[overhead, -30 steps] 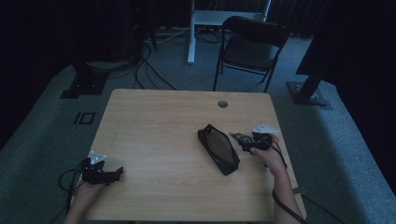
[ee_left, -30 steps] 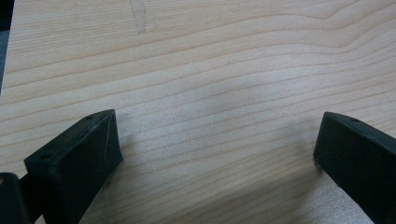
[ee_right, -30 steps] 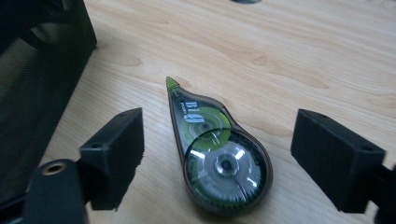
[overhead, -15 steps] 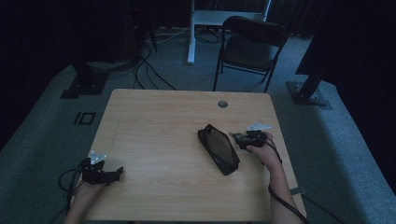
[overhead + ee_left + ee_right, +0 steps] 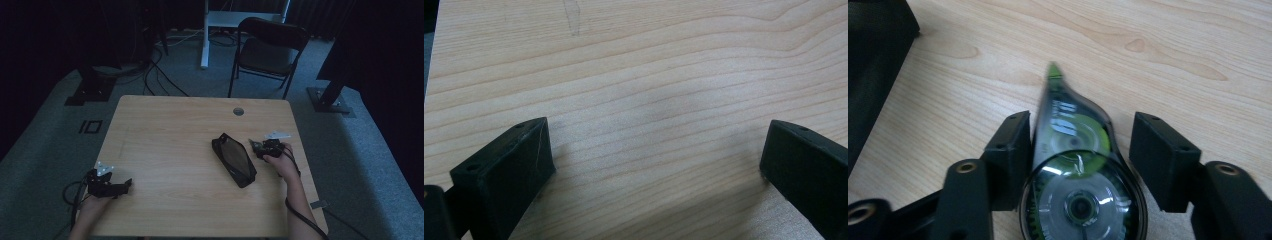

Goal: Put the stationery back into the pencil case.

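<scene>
In the high view a wooden table (image 5: 170, 150) stands on grey carpet, with a black folding chair (image 5: 270, 50) beyond its far edge. A flat black pouch (image 5: 234, 160) lies tilted on the right half of the tabletop. The right gripper (image 5: 256, 146) sits just beside the pouch's right edge, held by the person's right hand (image 5: 280, 162), its jaws pointing toward the pouch; what lies between them is too small to make out here. The left gripper (image 5: 125, 185) rests near the table's front left corner in the left hand (image 5: 92, 202), well apart from the pouch. In the left gripper view the two black jaws stand wide apart over bare wood grain, with nothing between them. In the right gripper view a correction tape dispenser (image 5: 1075, 170) with a clear case, green reel and green tip lies flat on the wood between the jaws of the right gripper (image 5: 1078, 145), its tip pointing away from the camera. Those jaws have just been closing on it: the left jaw touches its side, while a gap shows between the right jaw and the case, so the grip is not yet made. The dark edge of the pouch (image 5: 873, 65) fills the upper left corner
</scene>
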{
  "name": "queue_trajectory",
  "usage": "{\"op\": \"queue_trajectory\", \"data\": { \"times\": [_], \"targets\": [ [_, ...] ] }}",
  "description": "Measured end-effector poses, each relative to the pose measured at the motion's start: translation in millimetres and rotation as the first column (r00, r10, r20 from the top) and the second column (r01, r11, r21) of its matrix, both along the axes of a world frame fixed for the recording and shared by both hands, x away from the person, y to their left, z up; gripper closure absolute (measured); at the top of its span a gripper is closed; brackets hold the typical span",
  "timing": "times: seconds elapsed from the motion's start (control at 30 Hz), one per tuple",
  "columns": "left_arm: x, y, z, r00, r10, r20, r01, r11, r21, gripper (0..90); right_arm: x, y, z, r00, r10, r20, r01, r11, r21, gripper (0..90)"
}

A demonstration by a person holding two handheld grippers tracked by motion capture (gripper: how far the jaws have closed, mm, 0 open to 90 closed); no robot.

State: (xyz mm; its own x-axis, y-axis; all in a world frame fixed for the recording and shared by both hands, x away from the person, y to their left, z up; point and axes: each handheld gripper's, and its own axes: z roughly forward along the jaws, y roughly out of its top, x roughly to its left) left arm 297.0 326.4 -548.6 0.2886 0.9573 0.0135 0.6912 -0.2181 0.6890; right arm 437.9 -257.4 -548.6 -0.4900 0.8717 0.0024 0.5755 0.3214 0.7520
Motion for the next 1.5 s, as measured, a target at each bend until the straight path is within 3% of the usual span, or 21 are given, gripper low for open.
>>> {"op": "queue_trajectory", "data": {
  "times": [0.3,0.53,0.67,0.87,1.03,1.5],
  "targets": [
    [0.0,0.0,0.0,1.0,0.0,0.0,0.0,1.0,0.0,0.7,-3.7,11.0,2.4,0.9974,-0.072,-0.006,0.072,0.997,-0.016,49.7],
    [0.0,0.0,0.0,1.0,0.0,0.0,0.0,1.0,0.0,0.7,-6.1,6.0,7.7,0.993,-0.114,-0.032,0.114,0.993,-0.007,50.4],
    [0.0,0.0,0.0,1.0,0.0,0.0,0.0,1.0,0.0,0.7,-8.5,2.6,13.2,0.9925,-0.112,-0.051,0.111,0.994,-0.015,50.5],
    [0.0,0.0,0.0,1.0,0.0,0.0,0.0,1.0,0.0,0.7,-13.2,-2.7,22.2,0.9906,-0.129,-0.045,0.13,0.991,0.02,50.6],
    [0.0,0.0,0.0,1.0,0.0,0.0,0.0,1.0,0.0,0.7,-19.9,-2.7,33.6,0.9897,-0.133,-0.053,0.134,0.991,0.018,50.7],
    [0.0,0.0,0.0,1.0,0.0,0.0,0.0,1.0,0.0,0.7,-34.8,16.7,73.8,0.9919,-0.126,0.017,0.125,0.991,0.036,50.7]
  ]
}}
